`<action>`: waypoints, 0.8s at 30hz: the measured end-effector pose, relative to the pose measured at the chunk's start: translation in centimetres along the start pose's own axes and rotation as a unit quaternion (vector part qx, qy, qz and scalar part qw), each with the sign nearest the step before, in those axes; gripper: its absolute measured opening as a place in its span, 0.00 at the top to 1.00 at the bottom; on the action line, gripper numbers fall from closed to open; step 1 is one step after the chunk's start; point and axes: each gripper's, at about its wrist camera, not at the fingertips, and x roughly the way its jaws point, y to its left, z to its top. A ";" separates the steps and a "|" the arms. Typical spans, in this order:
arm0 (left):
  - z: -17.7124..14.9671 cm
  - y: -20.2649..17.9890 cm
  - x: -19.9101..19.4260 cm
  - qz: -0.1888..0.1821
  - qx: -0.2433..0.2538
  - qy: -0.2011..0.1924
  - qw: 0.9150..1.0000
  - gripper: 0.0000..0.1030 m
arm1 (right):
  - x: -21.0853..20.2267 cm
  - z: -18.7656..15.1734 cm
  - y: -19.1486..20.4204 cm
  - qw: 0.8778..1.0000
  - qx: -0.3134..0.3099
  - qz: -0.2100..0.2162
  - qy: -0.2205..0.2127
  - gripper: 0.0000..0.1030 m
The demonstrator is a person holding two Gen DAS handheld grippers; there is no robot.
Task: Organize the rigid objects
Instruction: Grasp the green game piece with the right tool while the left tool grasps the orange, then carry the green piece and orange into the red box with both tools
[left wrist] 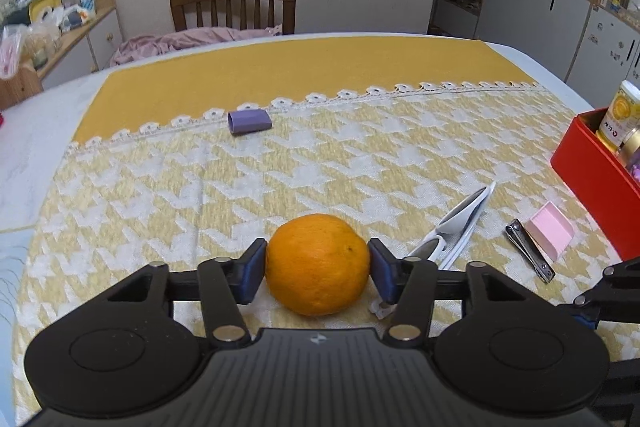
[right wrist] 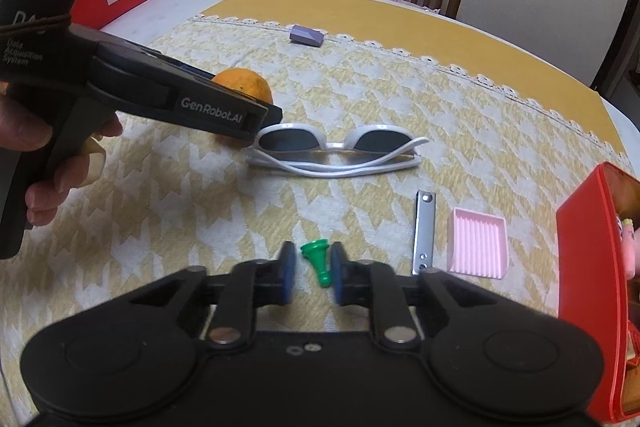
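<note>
An orange (left wrist: 317, 264) lies on the yellow patterned tablecloth (left wrist: 280, 167). My left gripper (left wrist: 317, 269) has a pad on each side of the orange, touching it. The orange also shows in the right wrist view (right wrist: 244, 85), partly hidden behind the left gripper. A small green pawn-shaped piece (right wrist: 317, 262) lies on the cloth between the pads of my right gripper (right wrist: 311, 275), which is open around it with gaps on both sides.
White sunglasses (right wrist: 336, 149), a nail clipper (right wrist: 424, 231), a pink ridged tray (right wrist: 478, 245) and a purple block (right wrist: 306, 35) lie on the cloth. A red box (right wrist: 588, 287) with items stands at the right. A chair (left wrist: 234, 3) is behind the table.
</note>
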 end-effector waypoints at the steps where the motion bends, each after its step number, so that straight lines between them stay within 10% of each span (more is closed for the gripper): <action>1: 0.1 -0.1 0.0 0.003 0.004 0.001 1.000 0.48 | 0.0 0.0 0.0 1.000 0.000 0.000 0.000 0.87; 24: -0.4 0.5 -5.5 0.014 -0.037 0.024 0.999 0.49 | -7.1 0.0 -1.6 0.996 0.077 -0.002 -0.052 0.87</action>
